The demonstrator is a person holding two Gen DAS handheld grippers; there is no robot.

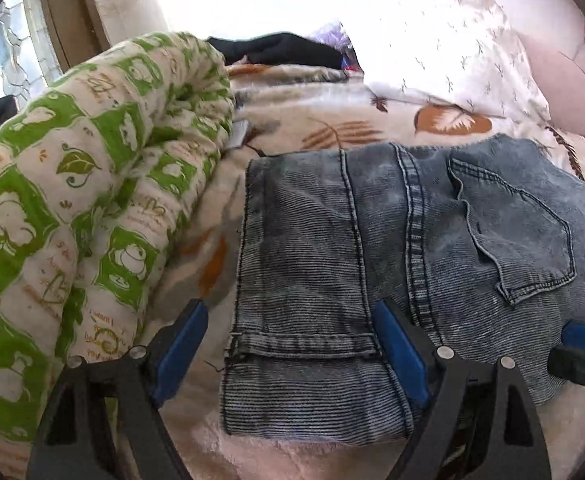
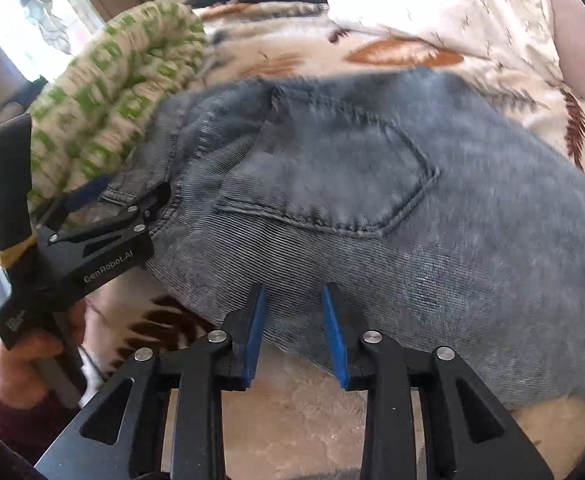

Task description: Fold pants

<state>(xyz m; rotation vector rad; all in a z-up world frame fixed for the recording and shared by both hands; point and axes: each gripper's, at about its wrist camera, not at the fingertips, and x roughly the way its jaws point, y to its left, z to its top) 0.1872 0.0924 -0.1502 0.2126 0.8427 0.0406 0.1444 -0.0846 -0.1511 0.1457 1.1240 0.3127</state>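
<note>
Grey-blue jeans [image 1: 412, 240] lie folded on a leaf-print blanket [image 1: 332, 120], the leg hem toward me and a back pocket [image 1: 520, 236] on the right. My left gripper [image 1: 292, 320] is open, its blue pads astride the hem end of the folded leg. My right gripper [image 2: 294, 312] is open, its pads just over the near edge of the jeans [image 2: 372, 208] below the pocket. The left gripper [image 2: 132, 200] also shows in the right wrist view, at the jeans' left edge. The right gripper's tip [image 1: 584, 340] shows at the right edge of the left wrist view.
A rolled green-and-cream quilt [image 1: 72, 200] lies close on the left of the jeans. A white patterned pillow [image 1: 452, 48] and a pink headboard [image 1: 564, 88] are at the back right. A dark garment [image 1: 276, 50] lies at the far side.
</note>
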